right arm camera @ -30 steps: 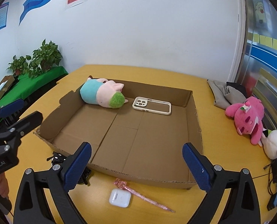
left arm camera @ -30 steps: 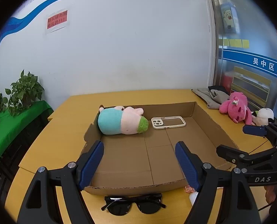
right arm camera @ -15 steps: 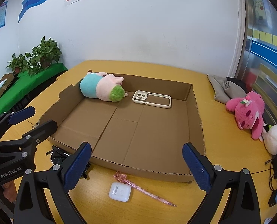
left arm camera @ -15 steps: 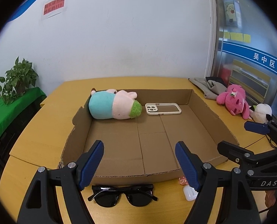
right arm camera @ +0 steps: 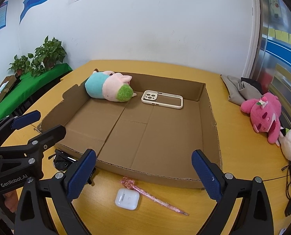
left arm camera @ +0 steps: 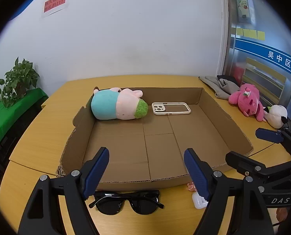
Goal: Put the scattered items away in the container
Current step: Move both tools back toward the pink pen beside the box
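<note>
Bench (left arm camera: 47,129) under everything. Cardboard tray (left arm camera: 220,115) ahead of both my tools, plush pig (left arm camera: 118,103) and phone case (left arm camera: 172,108) at its far end. Sunglasses (left arm camera: 125,202) just below my left tool (left arm camera: 146,173), fingers apart, empty. Earbud case (right arm camera: 127,198) and pink pen (right arm camera: 155,195), touching, below my right tool (right arm camera: 143,173), fingers apart, empty.

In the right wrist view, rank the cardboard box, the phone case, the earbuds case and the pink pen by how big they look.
1. cardboard box, by far the largest.
2. pink pen, longest of the rest, though thin and close to the camera.
3. phone case.
4. earbuds case; being nearer, it looks almost as large as the phone case.
</note>
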A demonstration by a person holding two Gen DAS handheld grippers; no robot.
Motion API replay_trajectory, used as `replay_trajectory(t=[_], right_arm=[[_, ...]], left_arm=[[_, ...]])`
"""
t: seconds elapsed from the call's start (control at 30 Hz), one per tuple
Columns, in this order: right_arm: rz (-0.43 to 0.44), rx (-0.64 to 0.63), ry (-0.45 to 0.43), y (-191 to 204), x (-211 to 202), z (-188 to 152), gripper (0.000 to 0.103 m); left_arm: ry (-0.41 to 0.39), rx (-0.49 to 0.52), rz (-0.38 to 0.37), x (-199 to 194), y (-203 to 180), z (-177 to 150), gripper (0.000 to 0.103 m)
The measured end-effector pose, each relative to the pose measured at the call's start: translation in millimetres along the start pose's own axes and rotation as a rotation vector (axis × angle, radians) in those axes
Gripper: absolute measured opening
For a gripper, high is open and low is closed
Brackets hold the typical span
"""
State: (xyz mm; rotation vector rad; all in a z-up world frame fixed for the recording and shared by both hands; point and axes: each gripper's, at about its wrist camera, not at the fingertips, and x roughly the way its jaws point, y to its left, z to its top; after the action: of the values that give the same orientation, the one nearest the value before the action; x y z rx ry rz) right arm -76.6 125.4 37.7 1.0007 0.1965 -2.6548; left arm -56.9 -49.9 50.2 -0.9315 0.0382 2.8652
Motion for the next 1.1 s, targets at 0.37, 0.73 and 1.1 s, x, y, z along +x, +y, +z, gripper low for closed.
replay_trajectory(t=[0.37,0.73,1.1], right_arm=[[-0.01,0.026,0.034,-20.7,8.3,-18.4,0.1],[-0.021,0.024,0.203,-81.9,36.6,-90.3,0.099],[0.082,-0.107,0.291,-77.8,72.7,-109.2,0.077]], left_arm=[[0.075,0.016,-0.067,15.6,-8.7,-11.0,0.079],[0.2,0.027,-0.16,39.0,-30.6,-42.6,0.079],[0.295,-0.014,-0.208,54.1,-37.5,-54.7,0.079]])
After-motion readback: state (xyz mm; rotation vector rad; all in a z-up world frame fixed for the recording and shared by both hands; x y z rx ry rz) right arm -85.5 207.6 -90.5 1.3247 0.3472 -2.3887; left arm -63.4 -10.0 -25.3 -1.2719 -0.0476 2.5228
